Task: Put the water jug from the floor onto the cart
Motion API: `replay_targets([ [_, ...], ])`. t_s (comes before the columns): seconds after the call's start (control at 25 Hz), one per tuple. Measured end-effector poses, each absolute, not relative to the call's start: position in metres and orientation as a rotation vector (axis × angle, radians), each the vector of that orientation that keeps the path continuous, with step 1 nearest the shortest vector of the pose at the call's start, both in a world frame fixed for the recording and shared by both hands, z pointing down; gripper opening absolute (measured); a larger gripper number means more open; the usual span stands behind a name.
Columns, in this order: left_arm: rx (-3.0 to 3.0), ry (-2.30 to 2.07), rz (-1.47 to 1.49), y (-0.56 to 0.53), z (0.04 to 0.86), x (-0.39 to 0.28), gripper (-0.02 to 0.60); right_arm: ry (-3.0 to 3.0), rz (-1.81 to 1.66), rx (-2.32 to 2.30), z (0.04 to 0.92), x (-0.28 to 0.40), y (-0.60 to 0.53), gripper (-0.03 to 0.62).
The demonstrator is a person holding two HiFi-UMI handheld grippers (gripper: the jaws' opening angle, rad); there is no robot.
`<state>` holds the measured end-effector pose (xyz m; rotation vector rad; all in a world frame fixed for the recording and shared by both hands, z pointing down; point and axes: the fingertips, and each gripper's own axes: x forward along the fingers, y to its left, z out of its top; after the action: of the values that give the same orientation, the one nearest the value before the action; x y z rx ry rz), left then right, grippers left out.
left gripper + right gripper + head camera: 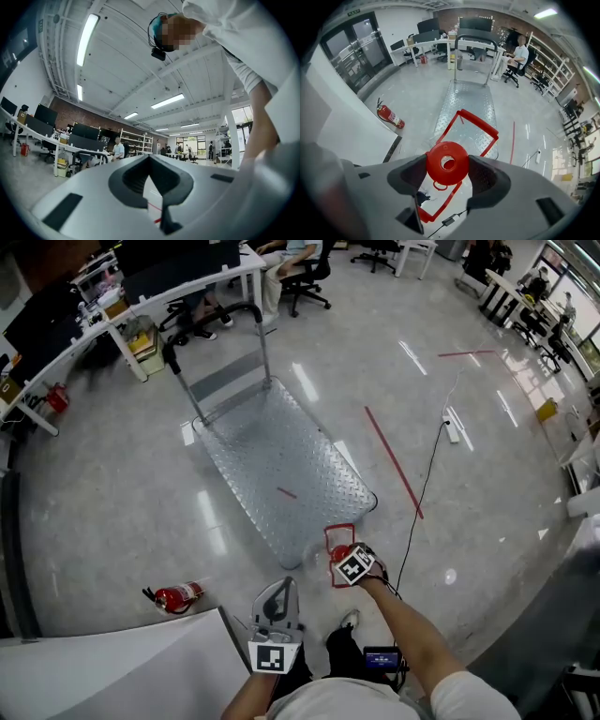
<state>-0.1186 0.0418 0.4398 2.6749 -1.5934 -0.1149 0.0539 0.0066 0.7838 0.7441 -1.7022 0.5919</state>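
Now, water jug (436,169) in right gripper (446,169)

The clear water jug (454,169), with a red cap and a red frame handle, sits cap-up at the near end of the steel-decked cart (272,456).

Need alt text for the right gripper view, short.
The right hand-held gripper is shut on the water jug by its round red cap, with the jug's red frame handle just beyond. Ahead stands the metal cart, and a red fire extinguisher lies at left.
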Motion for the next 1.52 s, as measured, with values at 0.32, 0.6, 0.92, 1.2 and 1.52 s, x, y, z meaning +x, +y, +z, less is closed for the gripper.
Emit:
replay_targets([
  [0.32,2.633,-1.639,-0.119,0.022,0.447,-0.142,0.003,-1.707,0.518,0.742,0.775,0.023,-0.064,0.285],
  [0.6,2.605,-1.651,-0.058,-0.013,0.464,-0.165,0.003,-1.710,0.525,0.781,0.778,-0.003,-0.119,0.285],
  [0.92,2.593,-1.646,-0.059,-0.042,0.482,-0.184,0.003,-1.713,0.493,0.786,0.792,-0.037,-0.164,0.284],
  [1.2,2.594,-1.622,-0.024,-0.047,0.498,-0.186,0.003,-1.718,0.496,0.801,0.803,-0.044,-0.186,0.284],
  [1.52,2.570,-1.621,-0.042,-0.048,0.502,-0.187,0.003,-1.729,0.494,0.797,0.802,-0.045,-0.193,0.284],
])
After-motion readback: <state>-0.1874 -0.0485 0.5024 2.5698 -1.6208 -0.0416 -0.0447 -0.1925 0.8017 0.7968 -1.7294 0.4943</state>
